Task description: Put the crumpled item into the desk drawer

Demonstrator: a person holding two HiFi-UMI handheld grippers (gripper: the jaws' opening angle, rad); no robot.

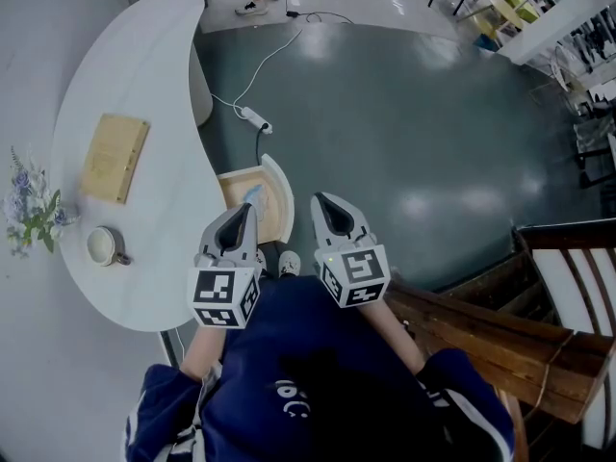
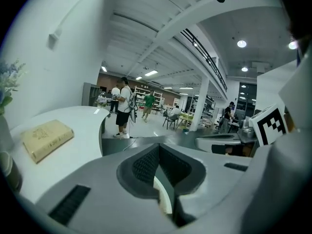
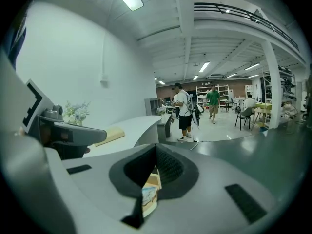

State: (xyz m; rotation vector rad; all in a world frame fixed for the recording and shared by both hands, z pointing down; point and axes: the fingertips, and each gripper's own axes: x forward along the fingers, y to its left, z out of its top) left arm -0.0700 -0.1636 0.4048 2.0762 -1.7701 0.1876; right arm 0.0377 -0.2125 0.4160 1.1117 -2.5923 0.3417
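The desk drawer (image 1: 282, 192), wooden inside with a curved white front, stands open under the white desk. A crumpled pale blue-white item (image 1: 252, 196) lies inside it. My left gripper (image 1: 242, 212) hovers above the drawer's near edge, its jaws shut with nothing between them. My right gripper (image 1: 323, 202) is just right of the drawer, also shut and empty. In the right gripper view the crumpled item (image 3: 148, 197) and the drawer's wood (image 3: 155, 180) show below the shut gripper (image 3: 156, 147). In the left gripper view the shut gripper (image 2: 158, 147) hides most of the drawer.
The curved white desk (image 1: 154, 85) carries a tan book (image 1: 114, 157), a mug (image 1: 101, 245) and a vase of flowers (image 1: 29, 210). A power strip with cable (image 1: 255, 118) lies on the grey floor. Wooden steps (image 1: 510, 340) stand at the right. People stand far off.
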